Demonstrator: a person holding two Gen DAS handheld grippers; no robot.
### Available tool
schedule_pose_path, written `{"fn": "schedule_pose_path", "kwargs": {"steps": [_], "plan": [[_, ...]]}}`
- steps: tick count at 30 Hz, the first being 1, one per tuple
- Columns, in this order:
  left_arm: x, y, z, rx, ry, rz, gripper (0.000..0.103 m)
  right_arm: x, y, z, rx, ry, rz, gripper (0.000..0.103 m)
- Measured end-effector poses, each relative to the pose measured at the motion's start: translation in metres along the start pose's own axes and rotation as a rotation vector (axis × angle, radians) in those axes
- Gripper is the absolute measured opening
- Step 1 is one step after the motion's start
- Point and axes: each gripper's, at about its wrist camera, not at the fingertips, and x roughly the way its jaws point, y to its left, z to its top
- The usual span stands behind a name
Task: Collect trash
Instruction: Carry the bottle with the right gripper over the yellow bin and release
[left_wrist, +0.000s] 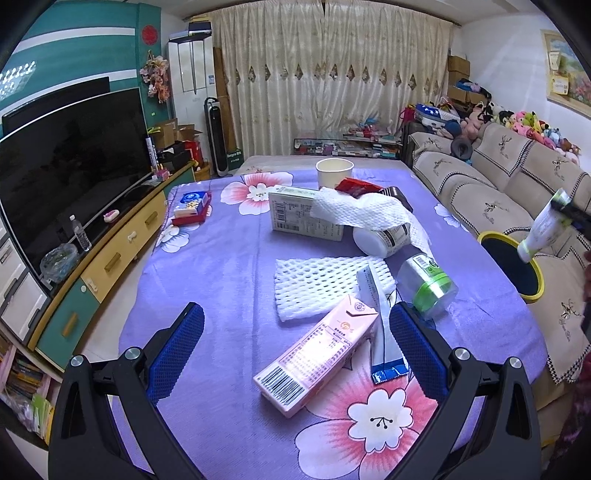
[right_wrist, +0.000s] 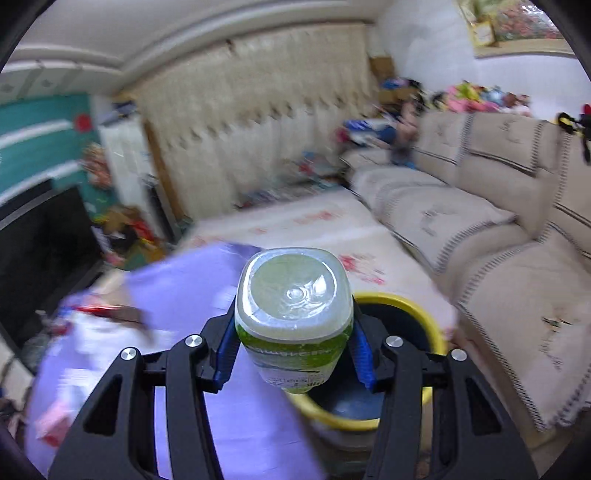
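Note:
My right gripper (right_wrist: 293, 354) is shut on a white and green plastic bottle (right_wrist: 293, 306), held above the yellow-rimmed bin (right_wrist: 437, 332) beside the table; the bottle (left_wrist: 543, 229) and bin (left_wrist: 513, 269) also show at the right of the left wrist view. My left gripper (left_wrist: 295, 343) is open, low over the purple flowered tablecloth (left_wrist: 221, 280), with a pink carton (left_wrist: 317, 350) and a blue-ended sachet (left_wrist: 384, 332) between its fingers. Beyond lie white foam netting (left_wrist: 317, 284), a clear jar with a green lid (left_wrist: 428, 284), a white jar (left_wrist: 384, 238), a pale box (left_wrist: 295, 214) and a paper cup (left_wrist: 334, 171).
A TV (left_wrist: 70, 162) on a low cabinet (left_wrist: 122, 251) runs along the left. A beige sofa (left_wrist: 491, 192) stands on the right behind the bin. A small blue and red box (left_wrist: 192, 208) lies at the table's far left. Curtains (left_wrist: 332, 81) hang at the back.

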Motion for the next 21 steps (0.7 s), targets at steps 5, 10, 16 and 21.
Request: {"fn": "schedule_pose_path", "kwargs": {"steps": [5, 10, 16, 21], "plan": [[0.01, -0.006, 0.002, 0.01, 0.01, -0.006, 0.099, 0.09, -0.028, -0.023, 0.005, 0.189, -0.134, 0.049], [0.019, -0.011, 0.004, 0.032, 0.017, -0.016, 0.099, 0.151, -0.036, -0.051, 0.011, 0.337, -0.198, 0.05], [0.027, -0.011, 0.001, 0.036, 0.033, -0.065, 0.099, 0.17, -0.042, -0.059, 0.022, 0.374, -0.213, 0.05], [0.031, -0.009, -0.004, 0.053, 0.032, -0.119, 0.099, 0.159, -0.035, -0.054, 0.01, 0.369, -0.201, 0.05]]}}
